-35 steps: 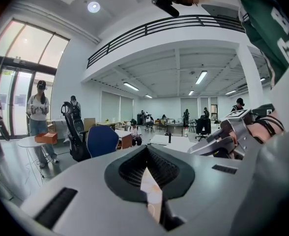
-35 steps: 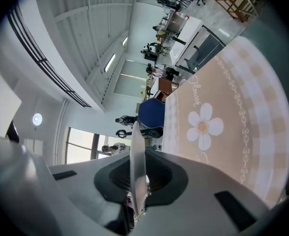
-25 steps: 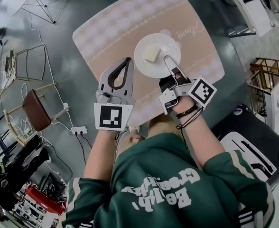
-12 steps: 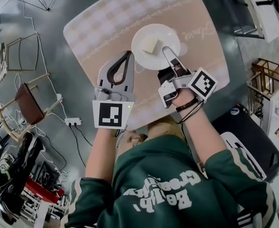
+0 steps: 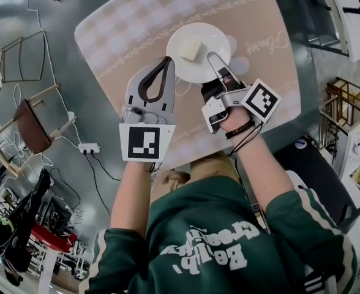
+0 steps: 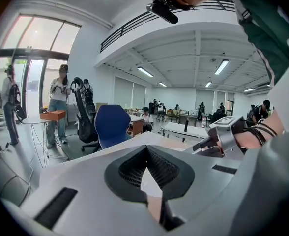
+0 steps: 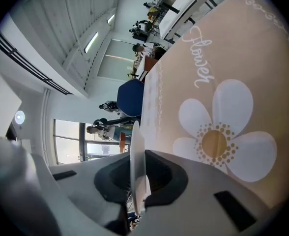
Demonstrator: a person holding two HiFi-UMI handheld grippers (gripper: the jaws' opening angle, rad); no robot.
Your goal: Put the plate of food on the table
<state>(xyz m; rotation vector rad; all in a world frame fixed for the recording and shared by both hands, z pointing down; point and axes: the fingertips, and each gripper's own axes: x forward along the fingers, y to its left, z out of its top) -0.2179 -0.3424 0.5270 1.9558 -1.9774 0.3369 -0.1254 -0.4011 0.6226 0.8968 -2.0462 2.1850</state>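
Note:
A white plate (image 5: 207, 38) carrying a pale yellow piece of food (image 5: 190, 49) hangs just over the beige patterned table (image 5: 125, 35), casting a shadow to its right. My right gripper (image 5: 210, 56) is shut on the plate's near rim. In the right gripper view the plate (image 7: 136, 132) shows edge-on between the jaws, above the flower print on the table (image 7: 233, 82). My left gripper (image 5: 167, 60) is shut with nothing gripped. Its tips sit at the plate's left rim; I cannot tell if they touch. Something white shows through the loop of the left gripper (image 6: 147, 149).
A brown-seated wooden chair (image 5: 30, 127), a wire-frame chair (image 5: 21, 66) and a power strip (image 5: 85, 147) are on the floor to the left. A wooden shelf (image 5: 345, 97) and a dark seat (image 5: 315, 164) stand to the right. A blue chair (image 6: 112, 124) is beyond the table.
Both grippers and the plate have moved further out over the table, away from the person, and lower. The right gripper's hold on the rim is unchanged.

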